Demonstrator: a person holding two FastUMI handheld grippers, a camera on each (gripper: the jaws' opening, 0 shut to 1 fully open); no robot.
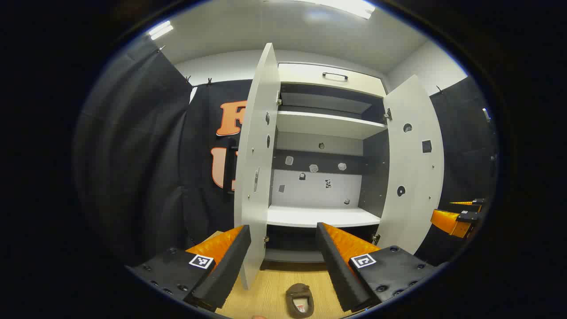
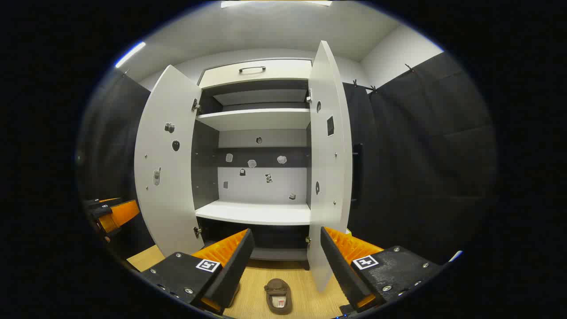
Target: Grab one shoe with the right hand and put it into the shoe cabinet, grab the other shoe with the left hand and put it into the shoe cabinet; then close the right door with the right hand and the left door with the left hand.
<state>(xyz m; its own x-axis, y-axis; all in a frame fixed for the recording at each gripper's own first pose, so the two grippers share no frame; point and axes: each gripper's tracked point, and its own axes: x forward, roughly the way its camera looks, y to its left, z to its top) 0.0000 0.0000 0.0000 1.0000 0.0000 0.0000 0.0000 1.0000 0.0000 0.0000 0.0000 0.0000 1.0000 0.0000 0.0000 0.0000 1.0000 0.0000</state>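
The shoe cabinet [image 1: 328, 133] stands in front of me with both doors swung wide, the left door [image 1: 257, 159] edge-on in my left gripper view and the right door [image 2: 328, 155] edge-on in my right gripper view. Inside, the upper shelf [image 2: 254, 118] and the lower shelf [image 2: 257, 212] carry no shoes; I see only small stickers on the back panel and on the inner faces of the doors. A drawer front with a dark handle [image 2: 251, 69] sits at the top. Below the lower shelf the bottom compartment is dark, and I cannot tell what it holds.

My left gripper [image 1: 283, 254] hangs spread apart and holds nothing, low before the cabinet. My right gripper [image 2: 283, 252] is likewise spread and empty.

One brown shoe [image 1: 300, 300] lies on the wooden floor [image 1: 266, 292] just in front of the cabinet, between my fingers in each view, opening upward. The other shoe I cannot place.
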